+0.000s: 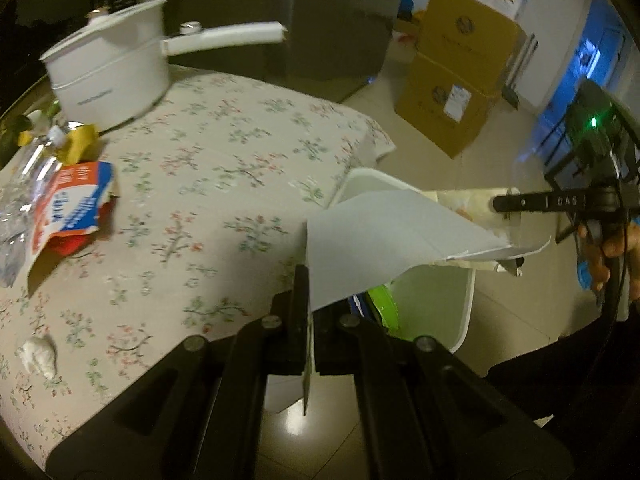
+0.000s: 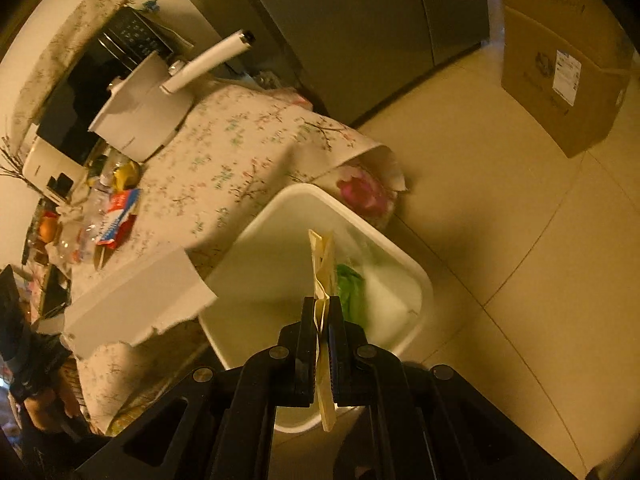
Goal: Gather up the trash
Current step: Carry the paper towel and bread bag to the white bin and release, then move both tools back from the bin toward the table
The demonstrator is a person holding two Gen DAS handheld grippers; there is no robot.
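Observation:
My left gripper (image 1: 308,312) is shut on a torn grey cardboard sheet (image 1: 380,236), which juts up and to the right over the table's edge. In the right wrist view the same cardboard sheet (image 2: 140,304) hangs beside the white trash bin (image 2: 320,196). My right gripper (image 2: 323,320) is shut on a flat cream wrapper (image 2: 322,264) directly above the bin's opening. Green trash (image 2: 352,288) lies inside the bin. From the left wrist view, the right gripper (image 1: 506,236) holds the wrapper (image 1: 460,200) over the bin (image 1: 460,320).
On the floral tablecloth (image 1: 224,184) lie a red, white and blue carton (image 1: 68,208), a crushed clear bottle (image 1: 20,200), a yellow wrapper (image 1: 80,140) and a crumpled tissue (image 1: 38,354). A white pot (image 1: 108,72) stands at the back. Cardboard boxes (image 1: 460,80) stand on the tiled floor.

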